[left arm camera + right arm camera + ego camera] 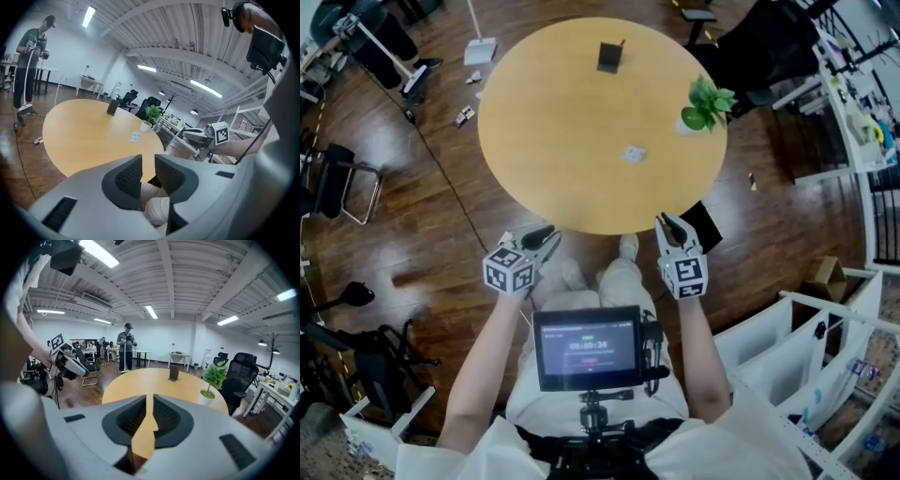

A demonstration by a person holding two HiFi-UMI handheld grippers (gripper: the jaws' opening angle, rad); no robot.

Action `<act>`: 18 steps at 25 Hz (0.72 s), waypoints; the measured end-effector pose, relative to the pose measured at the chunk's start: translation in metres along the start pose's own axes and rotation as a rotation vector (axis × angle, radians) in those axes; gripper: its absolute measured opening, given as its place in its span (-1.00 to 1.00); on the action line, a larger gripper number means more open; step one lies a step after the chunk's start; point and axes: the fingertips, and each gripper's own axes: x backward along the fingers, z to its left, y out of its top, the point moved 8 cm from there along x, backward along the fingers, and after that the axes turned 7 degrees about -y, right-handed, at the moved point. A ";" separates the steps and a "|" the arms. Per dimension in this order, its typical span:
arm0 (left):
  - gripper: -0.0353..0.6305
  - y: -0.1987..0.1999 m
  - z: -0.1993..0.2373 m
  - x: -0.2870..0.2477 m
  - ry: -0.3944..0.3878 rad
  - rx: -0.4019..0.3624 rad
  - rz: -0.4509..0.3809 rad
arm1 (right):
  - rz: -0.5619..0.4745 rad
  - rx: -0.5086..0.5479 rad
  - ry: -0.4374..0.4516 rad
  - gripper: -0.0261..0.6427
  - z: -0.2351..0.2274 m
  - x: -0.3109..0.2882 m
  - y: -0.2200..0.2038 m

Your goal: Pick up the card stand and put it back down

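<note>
The card stand (608, 57) is a small dark upright piece at the far side of the round wooden table (553, 131); it also shows as the card stand (112, 107) in the left gripper view and the card stand (174, 372) in the right gripper view. Both grippers hover at the table's near edge, far from it. My left gripper (546, 236) (148, 161) has a narrow gap between its jaws and nothing in it. My right gripper (668, 225) (149, 401) shows only a thin slit, with nothing held.
A potted plant (705, 105) stands at the table's right side and a small white card (634, 153) lies near the middle. White shelving (797, 347) is at my right, office chairs (337, 183) at the left. A person (125, 345) stands beyond the table.
</note>
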 end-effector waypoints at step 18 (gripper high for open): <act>-0.65 0.016 -0.075 -0.034 0.028 -0.031 -0.026 | -0.132 -0.192 0.015 -0.79 -0.077 0.087 0.016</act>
